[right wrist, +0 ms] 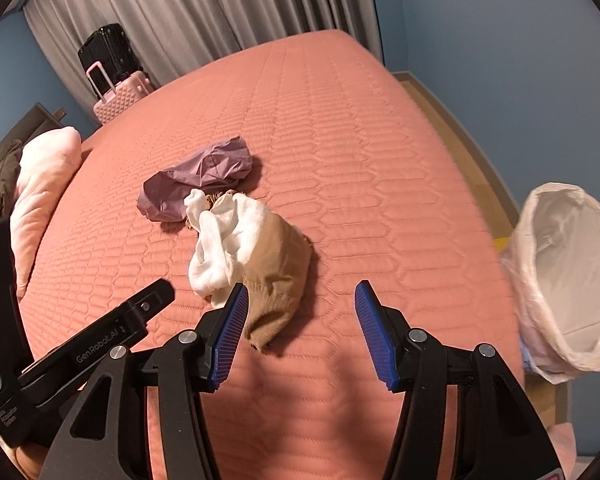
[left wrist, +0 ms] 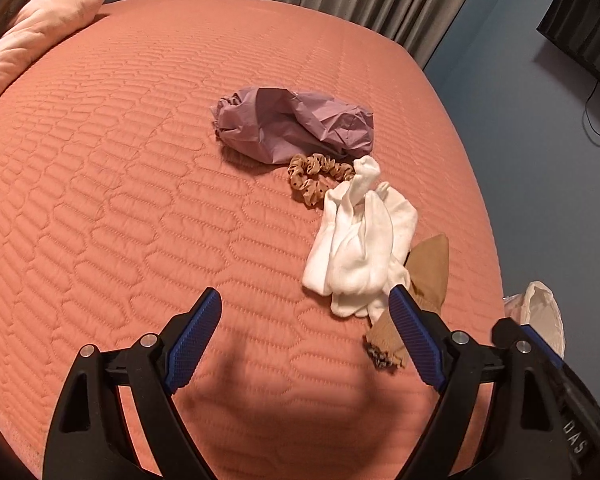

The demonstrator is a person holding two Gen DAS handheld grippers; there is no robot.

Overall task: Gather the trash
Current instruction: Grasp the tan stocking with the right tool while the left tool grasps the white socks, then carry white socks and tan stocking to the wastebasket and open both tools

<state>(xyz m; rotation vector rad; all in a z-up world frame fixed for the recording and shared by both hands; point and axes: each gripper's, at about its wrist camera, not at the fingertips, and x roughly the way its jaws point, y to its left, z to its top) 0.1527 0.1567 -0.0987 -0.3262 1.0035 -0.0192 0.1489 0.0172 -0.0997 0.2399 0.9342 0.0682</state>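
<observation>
A crumpled purple paper (left wrist: 292, 124) (right wrist: 198, 178) lies mid-bed on the pink quilt (left wrist: 120, 160). In front of it lie a tan dotted scrunchie (left wrist: 316, 178), white socks (left wrist: 360, 244) (right wrist: 224, 236) and a tan sock (left wrist: 424, 276) (right wrist: 278, 280). A bin with a white liner (right wrist: 572, 280) stands off the bed's right side. My left gripper (left wrist: 306, 338) is open and empty above the quilt, its right finger over the tan sock. My right gripper (right wrist: 302, 332) is open and empty, its left finger over the tan sock's near end.
A pink pillow (left wrist: 32, 40) (right wrist: 40, 196) lies at the bed's left. A pink suitcase (right wrist: 120, 96) and a black one (right wrist: 108, 52) stand by grey curtains behind the bed. The blue wall and wooden floor strip run along the right.
</observation>
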